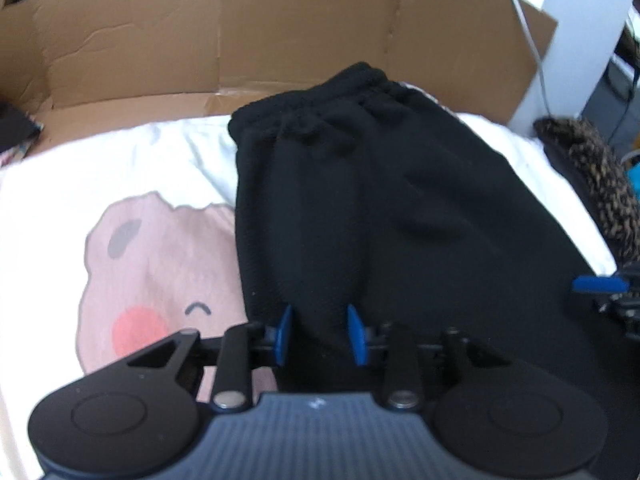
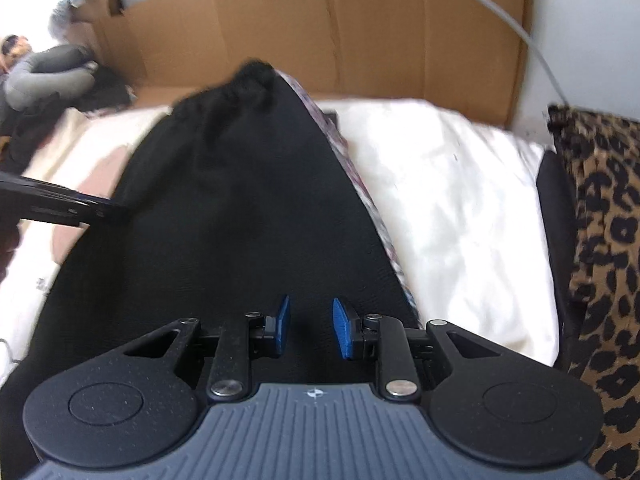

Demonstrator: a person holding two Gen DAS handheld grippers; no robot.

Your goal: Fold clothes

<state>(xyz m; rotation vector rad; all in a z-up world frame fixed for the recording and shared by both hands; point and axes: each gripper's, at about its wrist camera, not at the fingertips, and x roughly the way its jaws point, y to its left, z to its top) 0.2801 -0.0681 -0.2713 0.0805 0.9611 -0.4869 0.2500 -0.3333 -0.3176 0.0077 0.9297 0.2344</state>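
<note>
- Hovering both sets of fingers over the near end of the black shorts [image 1: 380, 208]; left fingers [image 1: 319, 334] and right fingers [image 2: 311, 328] are each spread apart with black cloth visible in the gap, nothing clamped.
- Garment position: shorts lie lengthwise on the bed [image 2: 460, 200], elastic waistband [image 1: 320, 100] toward the far edge by the cardboard panel [image 1: 240, 32], leg hems toward me at the near edge. They sit roughly mid-bed; white sheet is bare to their right, and the pink cartoon print [image 1: 152, 272] is just beside their left edge.
- A strip of patterned fabric [image 2: 360, 184] shows along the right edge of the shorts in the right wrist view; cannot tell whether it is lining or a separate piece underneath.
- Leopard-print cloth [image 2: 600, 240] lies at the bed's right edge, well apart from the shorts.
- The right unit's blue pad [image 1: 598, 283] shows at the right margin of the left wrist view, so the two tools are side by side at the hem.
- Judgement on step: shorts look already halved lengthwise, one leg on the other; the hem-to-waistband fold is not yet done.
- Next move calls for: lowering both fingers onto the two hem corners, closing on all layers, then lifting evenly toward the waistband.
- Frames are blurred; hem edge itself is hidden below the tools.
</note>
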